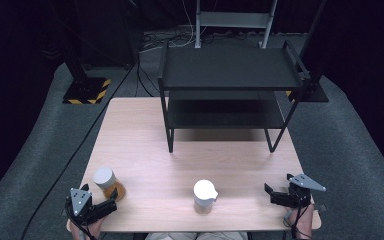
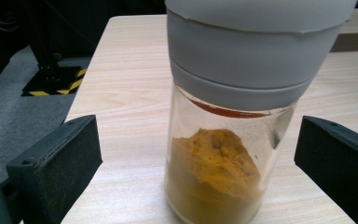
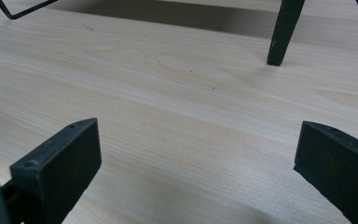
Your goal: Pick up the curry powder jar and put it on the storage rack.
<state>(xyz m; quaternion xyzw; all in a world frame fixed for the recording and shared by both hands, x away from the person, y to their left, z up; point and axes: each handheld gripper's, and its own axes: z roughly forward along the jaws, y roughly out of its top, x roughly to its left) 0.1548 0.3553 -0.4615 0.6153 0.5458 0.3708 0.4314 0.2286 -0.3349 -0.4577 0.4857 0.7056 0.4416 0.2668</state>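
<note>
Left gripper (image 2: 198, 154) is spread wide around the spice jar (image 2: 233, 140) without touching it, right gripper (image 3: 198, 163) spread over bare table (image 3: 177, 93).

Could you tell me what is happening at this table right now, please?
A person holds a gripper in each hand. The left gripper is open around a jar of orange powder, not yet closed on it. The right gripper is open over bare table. A white-lidded jar stands between them, and a black shelf rack stands behind.

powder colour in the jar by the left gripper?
Orange-yellow powder; clearest in the left gripper view.
</note>
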